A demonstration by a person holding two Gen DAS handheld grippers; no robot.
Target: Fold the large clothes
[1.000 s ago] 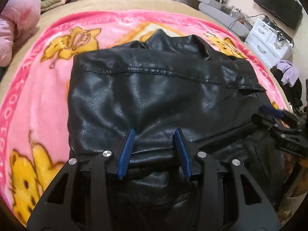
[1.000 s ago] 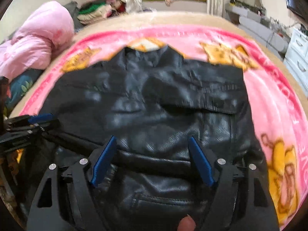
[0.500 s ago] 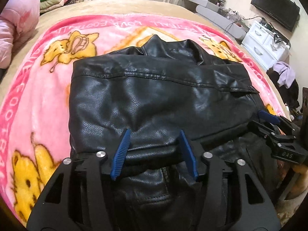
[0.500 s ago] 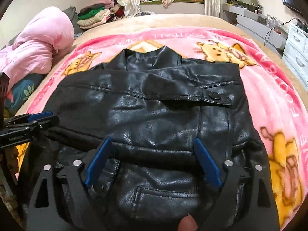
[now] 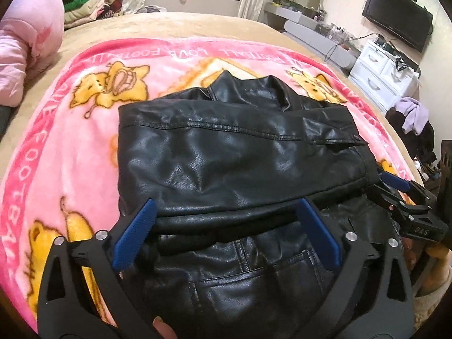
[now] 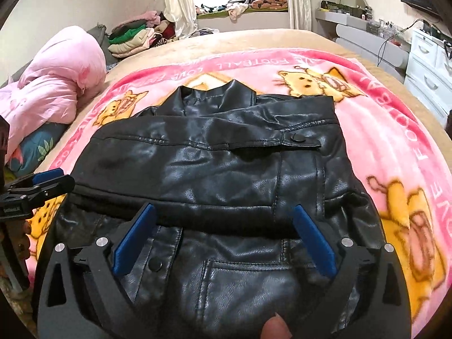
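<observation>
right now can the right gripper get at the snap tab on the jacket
Probably yes: the right gripper is open above the jacket, and the snap tab lies uncovered on top, farther up the bed, with nothing between.

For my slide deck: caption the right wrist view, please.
Right claw open above a folded black leather jacket on a pink cartoon blanket.

the pink blanket (image 6: 375,90) carries white lettering along its border, seen upside down: "love football" at the far edge, "love foo" down its right side. the right gripper (image 5: 395,186) body reads "das" in the left wrist view.
</observation>
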